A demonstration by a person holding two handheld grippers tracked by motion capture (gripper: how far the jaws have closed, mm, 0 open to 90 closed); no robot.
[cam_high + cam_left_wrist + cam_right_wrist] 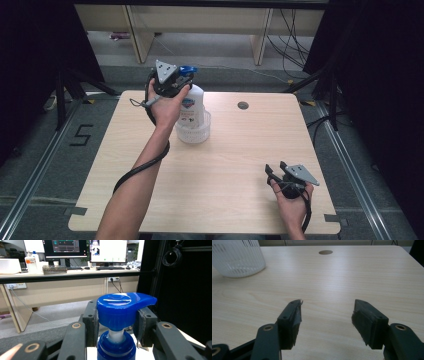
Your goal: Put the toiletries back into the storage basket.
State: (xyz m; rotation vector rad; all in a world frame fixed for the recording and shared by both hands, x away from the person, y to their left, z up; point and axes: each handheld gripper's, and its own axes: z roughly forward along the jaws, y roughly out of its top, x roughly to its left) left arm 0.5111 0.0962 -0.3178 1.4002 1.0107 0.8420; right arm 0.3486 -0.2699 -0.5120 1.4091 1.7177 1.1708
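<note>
The left gripper (117,322) is clamped on the blue pump head (123,307) of a soap bottle (192,106), which stands in a clear ribbed cup (193,130) directly below it. The right gripper (325,322), jaws apart, hovers low over the table (337,275), well apart from the cup.

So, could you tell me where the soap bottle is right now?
In the high view the soap bottle stands in the clear basket at the table's far left, its blue pump between the left gripper's jaws.
</note>
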